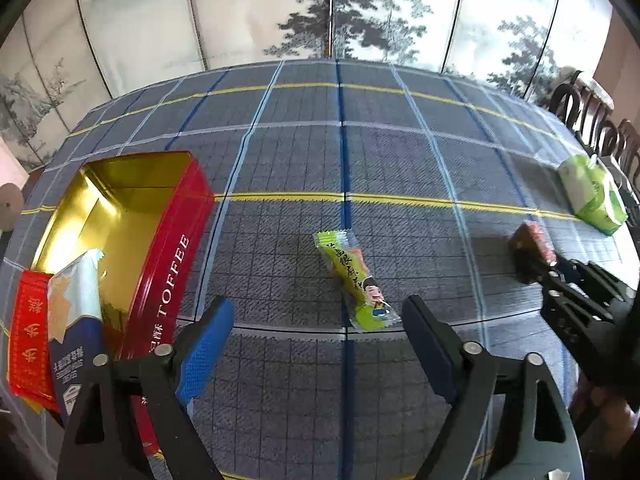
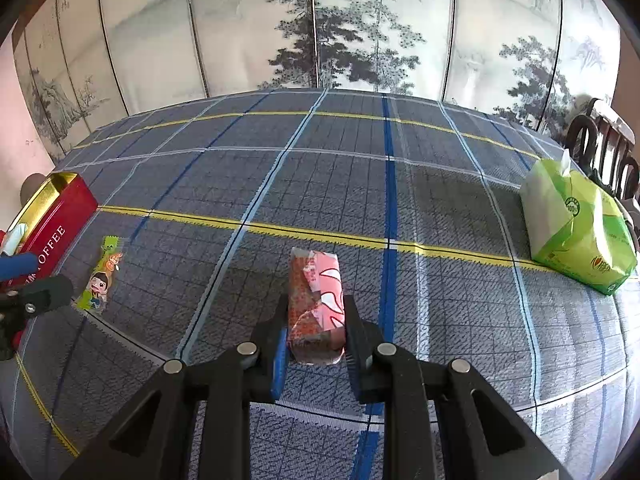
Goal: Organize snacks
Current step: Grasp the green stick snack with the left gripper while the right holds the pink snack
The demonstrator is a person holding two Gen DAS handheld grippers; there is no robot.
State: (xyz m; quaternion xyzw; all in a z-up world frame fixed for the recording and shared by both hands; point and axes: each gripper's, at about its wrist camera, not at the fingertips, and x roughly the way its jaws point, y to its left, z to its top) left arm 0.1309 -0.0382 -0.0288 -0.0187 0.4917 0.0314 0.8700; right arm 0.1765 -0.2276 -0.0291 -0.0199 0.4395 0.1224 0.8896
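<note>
Tissue pack (image 2: 576, 232) far right — toffee tin (image 1: 132, 216) left, tablecloth (image 2: 280, 184) between.

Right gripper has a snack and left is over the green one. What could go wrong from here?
1. The right gripper pinches only the near end of the pink snack pack; the long free end may swing or slip on the way to the toffee tin.
2. The green snack lies slanted between the open left gripper fingers, so closing may catch only a corner.
3. Packets already stick out of the tin's near end and may snag newcomers.
</note>
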